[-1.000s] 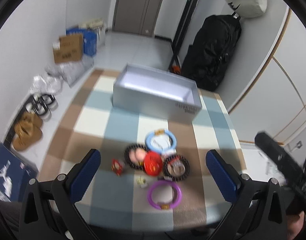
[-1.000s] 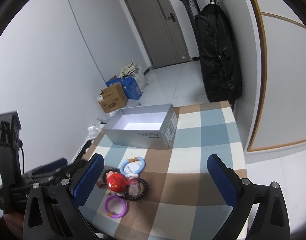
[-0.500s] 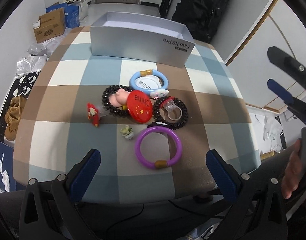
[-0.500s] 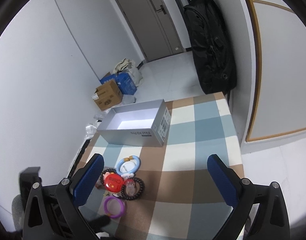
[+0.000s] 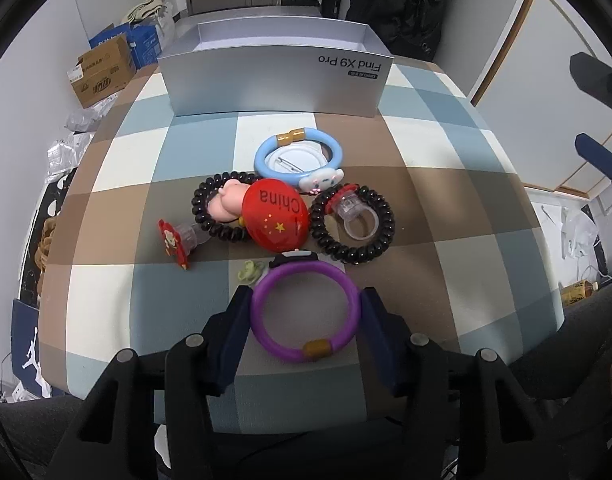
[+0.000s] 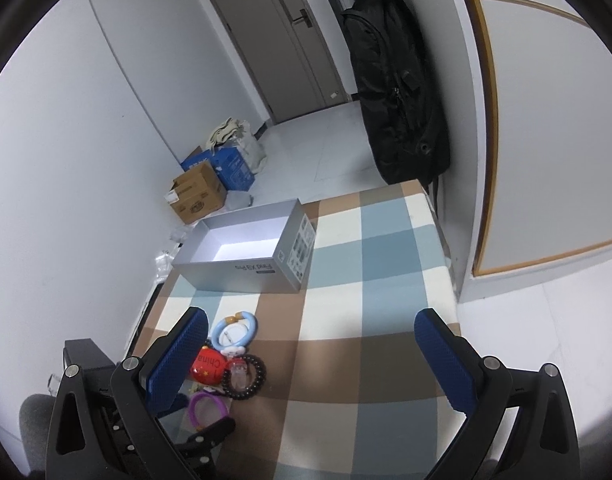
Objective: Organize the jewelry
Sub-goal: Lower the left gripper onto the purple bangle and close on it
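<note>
The left gripper (image 5: 306, 314) is closing in on the purple bangle (image 5: 306, 312) — its once wide-spread fingers (image 5: 233, 332) are now pressing against the ring's sides, after dropping from high above the table.

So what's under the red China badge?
The red China badge lies on a black bead bracelet and a pink pig charm. Anything beneath its middle is hidden.

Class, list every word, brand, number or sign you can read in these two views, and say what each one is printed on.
"Find X9 Pro", upside down: side of the silver box.
"China", upside down, with yellow stars: red badge.
Small label under "Find X9 Pro": too small to read.
Print on the cardboard carton: too blurred to read.
Jumping-figure logo, no words: blue box on the floor.
</note>
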{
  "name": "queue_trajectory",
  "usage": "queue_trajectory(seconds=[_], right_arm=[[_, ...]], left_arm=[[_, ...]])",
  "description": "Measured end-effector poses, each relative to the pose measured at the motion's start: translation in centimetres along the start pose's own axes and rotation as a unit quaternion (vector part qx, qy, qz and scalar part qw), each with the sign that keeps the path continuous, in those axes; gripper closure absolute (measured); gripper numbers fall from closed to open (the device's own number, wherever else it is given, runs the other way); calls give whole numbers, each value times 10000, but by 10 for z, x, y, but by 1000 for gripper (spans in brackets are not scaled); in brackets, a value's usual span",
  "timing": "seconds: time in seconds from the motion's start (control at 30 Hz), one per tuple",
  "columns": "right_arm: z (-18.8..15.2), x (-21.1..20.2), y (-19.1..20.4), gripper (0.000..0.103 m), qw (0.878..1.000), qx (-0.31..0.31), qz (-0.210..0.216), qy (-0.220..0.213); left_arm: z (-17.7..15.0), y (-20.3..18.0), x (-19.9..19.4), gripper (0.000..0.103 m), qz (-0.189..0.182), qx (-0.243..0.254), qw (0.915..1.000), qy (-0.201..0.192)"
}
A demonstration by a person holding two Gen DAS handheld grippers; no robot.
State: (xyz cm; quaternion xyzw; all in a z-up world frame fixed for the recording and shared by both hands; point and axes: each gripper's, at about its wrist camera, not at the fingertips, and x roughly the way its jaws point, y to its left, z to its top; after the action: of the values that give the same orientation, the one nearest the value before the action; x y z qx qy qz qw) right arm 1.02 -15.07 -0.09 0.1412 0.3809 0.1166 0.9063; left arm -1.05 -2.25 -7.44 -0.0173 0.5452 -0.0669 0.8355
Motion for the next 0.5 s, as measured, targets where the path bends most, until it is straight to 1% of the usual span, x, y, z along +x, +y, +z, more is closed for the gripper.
queue_trajectory(seconds=[0.13, 0.3, 0.43, 0.5], right_arm=[[-1, 1, -1, 0, 10000, 22, 18, 34], [-3, 2, -2, 0, 10000, 47, 0, 87], [-5, 6, -2, 0, 9999, 43, -51, 153], [-8, 10, -3, 0, 9996, 61, -58, 255]], left_arm=[[-1, 1, -2, 57, -225, -50, 9997, 5], [0, 1, -9, 58, -465, -31, 9989, -104], [5, 5, -18, 58, -731, -190, 9970, -147], [9, 6, -20, 58, -861, -300, 9957, -151]])
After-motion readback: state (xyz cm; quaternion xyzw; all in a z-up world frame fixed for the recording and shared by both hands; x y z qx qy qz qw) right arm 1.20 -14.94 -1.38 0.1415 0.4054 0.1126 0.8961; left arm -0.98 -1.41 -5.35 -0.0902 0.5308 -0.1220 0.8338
